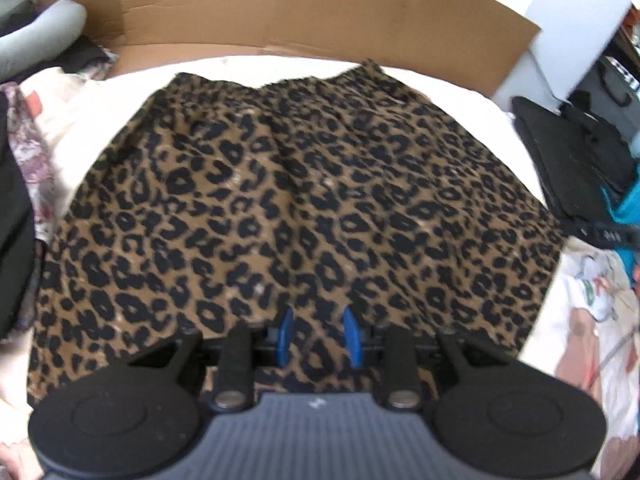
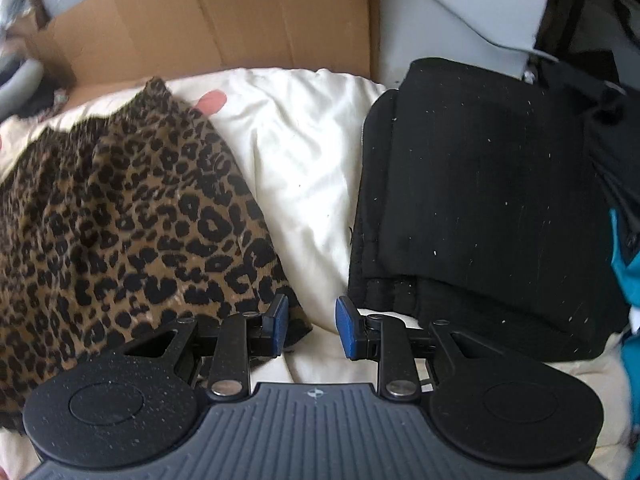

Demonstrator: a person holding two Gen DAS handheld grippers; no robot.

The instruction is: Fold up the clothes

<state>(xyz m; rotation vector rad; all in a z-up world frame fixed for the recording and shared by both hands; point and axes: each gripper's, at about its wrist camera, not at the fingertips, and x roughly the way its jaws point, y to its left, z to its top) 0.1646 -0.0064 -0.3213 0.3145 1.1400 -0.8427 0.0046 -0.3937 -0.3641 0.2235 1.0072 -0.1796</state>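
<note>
The leopard-print garment (image 1: 296, 216) lies spread flat on a cream bedcover (image 2: 304, 168), a cardboard sheet (image 1: 304, 8) standing behind it. The left gripper (image 1: 319, 334) hangs over the garment's near edge, its blue fingers (image 1: 286, 334) parted with patterned cloth showing between them — whether they touch it cannot be told. The right gripper (image 2: 310, 326) sits open at the garment's right corner — one finger over the print, the other over bare bedcover. A folded black item (image 2: 480, 208) lies just to the right.
</note>
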